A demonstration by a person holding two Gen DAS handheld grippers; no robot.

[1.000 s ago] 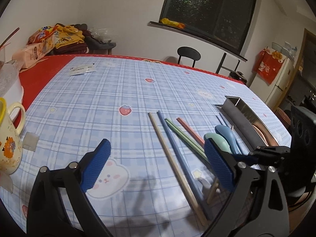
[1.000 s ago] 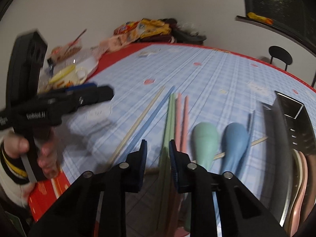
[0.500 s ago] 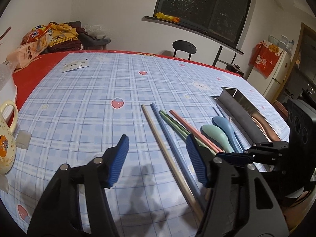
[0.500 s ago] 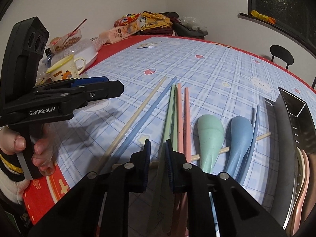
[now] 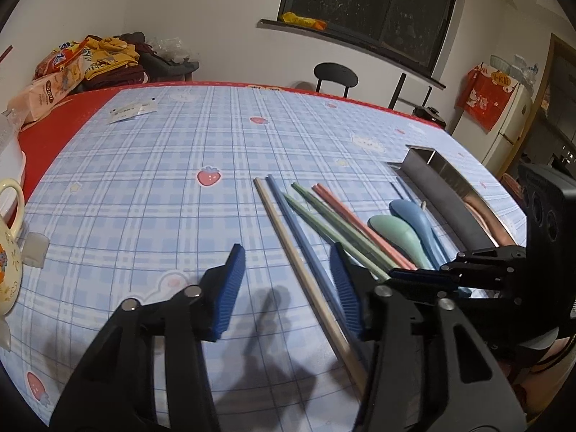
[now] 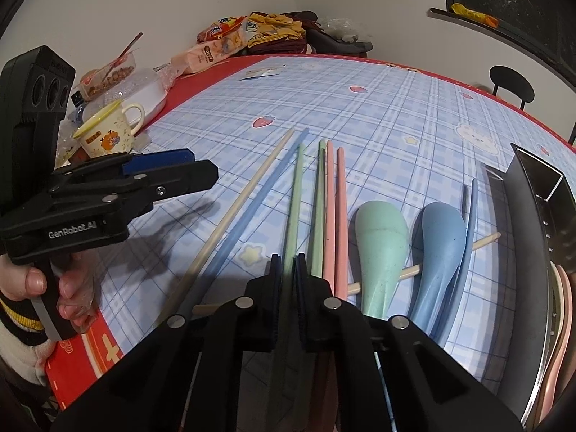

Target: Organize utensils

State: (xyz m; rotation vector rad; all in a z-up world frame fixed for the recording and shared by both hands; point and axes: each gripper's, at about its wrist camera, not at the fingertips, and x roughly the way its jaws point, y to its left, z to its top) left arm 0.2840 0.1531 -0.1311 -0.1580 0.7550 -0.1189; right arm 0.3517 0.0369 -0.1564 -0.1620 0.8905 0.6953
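Right gripper (image 6: 287, 270) is closing its ribbed pads to a narrow slot around the near end of a long matte green plastic chopstick (image 6: 293, 198), seemingly pinching it, though contact is hard to confirm; likely singling it out for the steel rectangular utensil tray (image 6: 532, 194) at table's right. Left gripper (image 5: 288, 280) is hovering half open, holding nothing, straddling the slim cream chopstick (image 5: 288, 241) and blue chopstick (image 5: 302, 241) lying side by side on the glossy plaid tablecloth (image 5: 162, 180)
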